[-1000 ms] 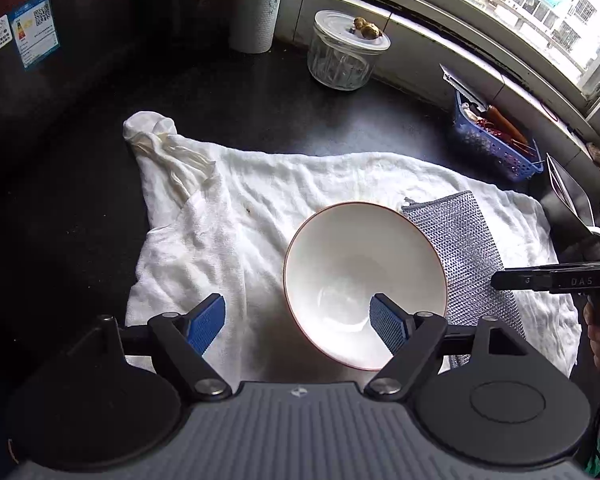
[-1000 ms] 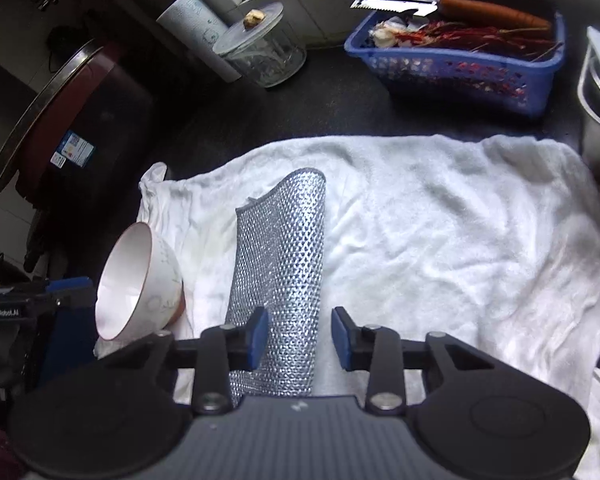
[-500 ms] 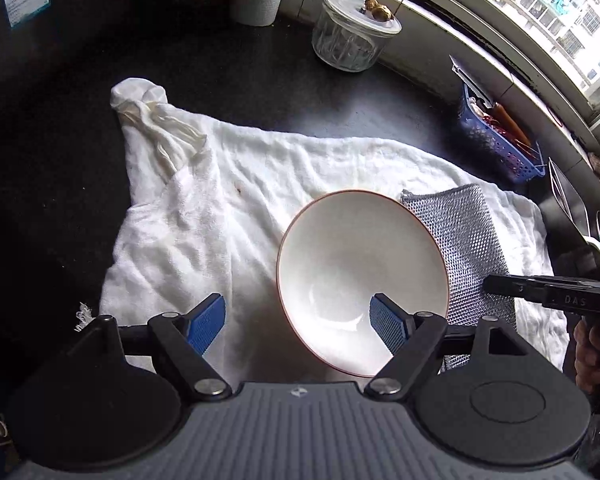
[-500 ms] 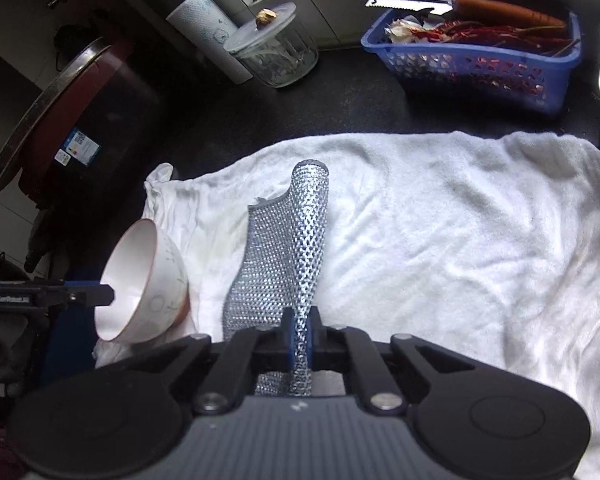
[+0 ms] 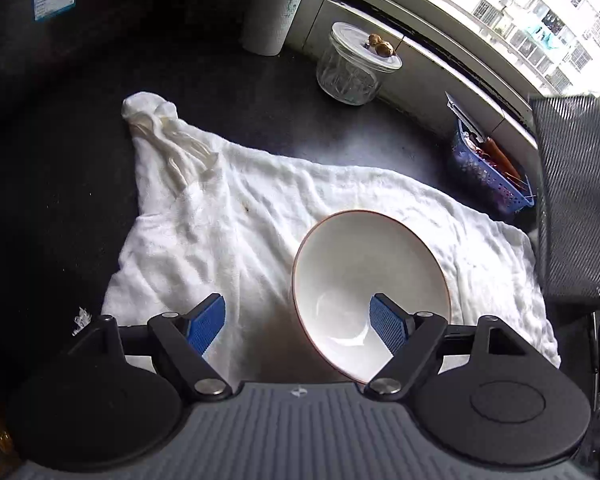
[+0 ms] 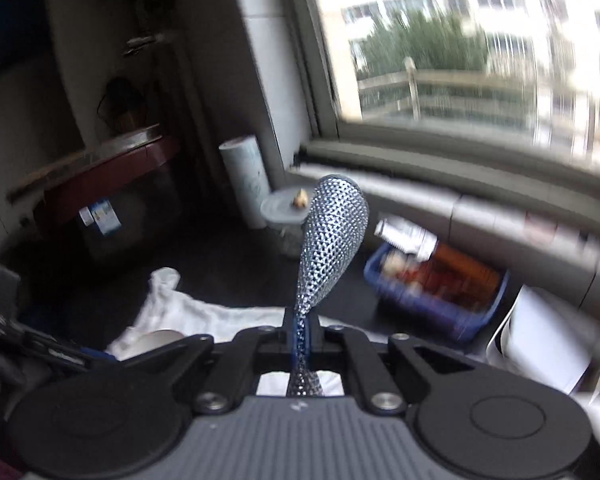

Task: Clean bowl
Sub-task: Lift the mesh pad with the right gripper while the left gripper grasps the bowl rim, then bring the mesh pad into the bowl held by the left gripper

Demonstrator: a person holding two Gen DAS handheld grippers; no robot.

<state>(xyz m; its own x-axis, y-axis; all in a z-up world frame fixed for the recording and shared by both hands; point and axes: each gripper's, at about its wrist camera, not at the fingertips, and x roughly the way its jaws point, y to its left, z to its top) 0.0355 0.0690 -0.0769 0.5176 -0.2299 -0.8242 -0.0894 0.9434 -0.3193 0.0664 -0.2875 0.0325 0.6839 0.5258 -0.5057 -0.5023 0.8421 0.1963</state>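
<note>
We hold the scrubber (image 6: 334, 236) pinched in the right jaws, up right of the bowl (image 5: 370, 292); left jaws wide, straddling its rim.

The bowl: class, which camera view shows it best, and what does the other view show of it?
The left wrist view shows the white bowl best: its whole rim and empty inside are sharp, tilted on the white towel, with one left gripper finger inside it. The right wrist view is blurred and shows only a pale sliver behind the gripper body.
</note>
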